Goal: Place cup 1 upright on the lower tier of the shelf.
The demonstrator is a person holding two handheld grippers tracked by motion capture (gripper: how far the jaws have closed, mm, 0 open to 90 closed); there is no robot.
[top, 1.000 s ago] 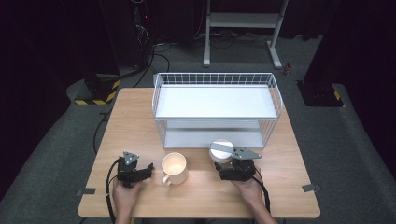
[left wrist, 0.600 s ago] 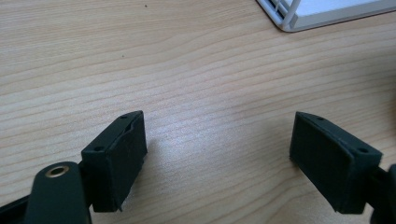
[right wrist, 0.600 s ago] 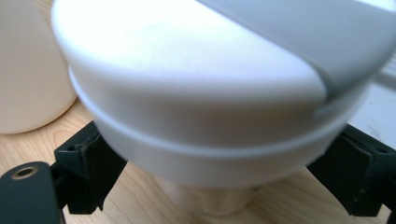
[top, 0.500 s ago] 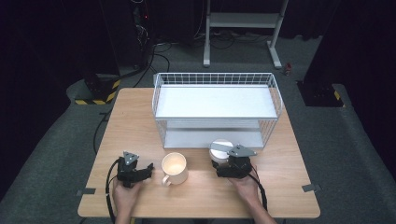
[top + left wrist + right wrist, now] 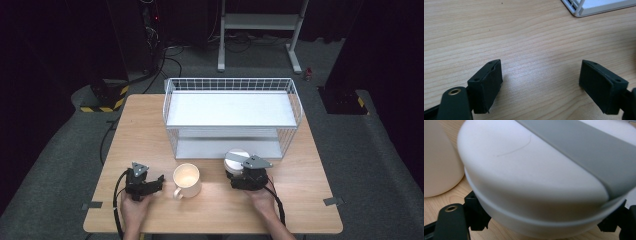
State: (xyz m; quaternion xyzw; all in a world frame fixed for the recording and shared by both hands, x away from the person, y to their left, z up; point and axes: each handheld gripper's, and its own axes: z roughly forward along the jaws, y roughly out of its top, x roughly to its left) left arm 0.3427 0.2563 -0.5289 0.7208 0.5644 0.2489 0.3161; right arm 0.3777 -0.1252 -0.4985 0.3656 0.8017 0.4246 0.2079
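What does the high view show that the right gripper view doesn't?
High view alone: the whole wooden table, the white wire rack, the left hand-held gripper with open jaws, and the person's hands. Right gripper view alone: a close look at the grey band across the round white container, with the right hand-held gripper, whose jaws have just been closing, around its base. Both share: the container and the cream mug beside it.

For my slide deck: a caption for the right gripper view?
Right tool closing around a round white container, a cream mug beside it.
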